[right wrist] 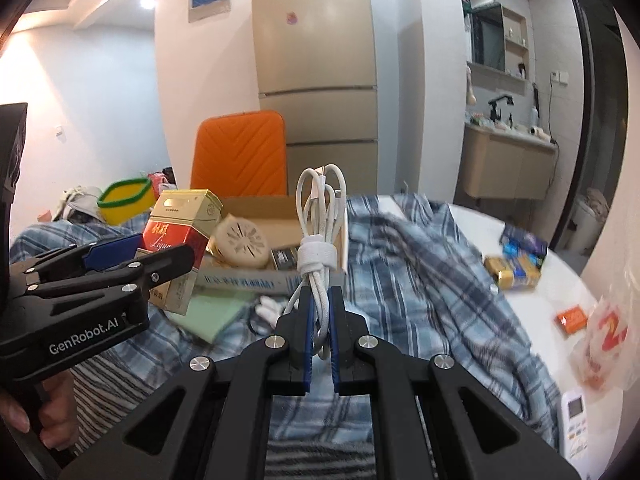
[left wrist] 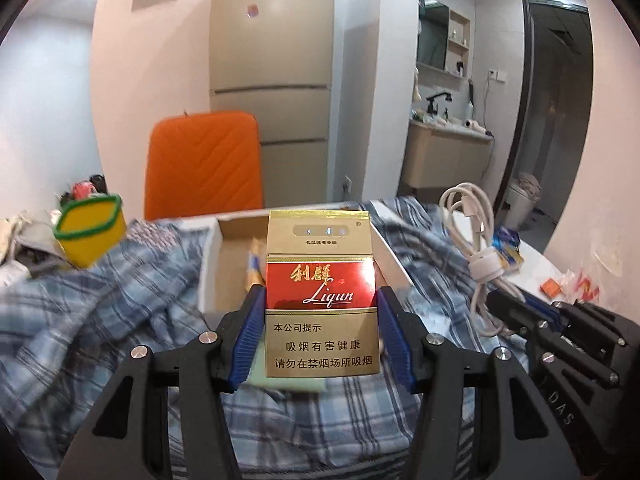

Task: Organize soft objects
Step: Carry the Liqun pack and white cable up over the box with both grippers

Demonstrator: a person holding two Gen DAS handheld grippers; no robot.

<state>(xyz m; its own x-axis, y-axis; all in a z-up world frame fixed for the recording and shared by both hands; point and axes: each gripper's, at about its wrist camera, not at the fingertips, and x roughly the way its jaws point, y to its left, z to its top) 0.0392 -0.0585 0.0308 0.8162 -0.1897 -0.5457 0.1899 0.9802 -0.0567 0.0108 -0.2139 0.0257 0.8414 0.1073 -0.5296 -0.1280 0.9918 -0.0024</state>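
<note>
Cardboard box [left wrist: 236,236] sits ahead in my left wrist view, open-topped, with something yellowish showing inside at its right, mostly hidden by the pack. My left gripper [left wrist: 321,312] is about half open and clamped on a gold-and-red cigarette pack [left wrist: 322,292], upright, blue pads on both sides. A yellow tub [left wrist: 90,232] with a green rim stands at the left, apart from the box. My right gripper [left wrist: 532,312] reaches in from the right, holding the white cable [left wrist: 472,220]. A blue plaid cloth [left wrist: 100,300] covers the table [left wrist: 536,260]; behind are an orange chair [left wrist: 204,164], a fridge [left wrist: 276,60] and a sink counter [left wrist: 448,140].

From my right wrist, the gripper [right wrist: 321,320] is closed tight on the coiled cable [right wrist: 320,216], which stands upright, bound by a white strap. The box [right wrist: 256,204] behind holds a round beige perforated disc [right wrist: 240,244] and a small dark item [right wrist: 284,258]. The pack [right wrist: 180,236], tilted, is in my left gripper [right wrist: 140,256] beside the box. A green pad [right wrist: 212,312] lies on the cloth [right wrist: 420,280]. Small packets [right wrist: 516,268] and a remote [right wrist: 576,428] lie on the bare tabletop [right wrist: 480,224].
</note>
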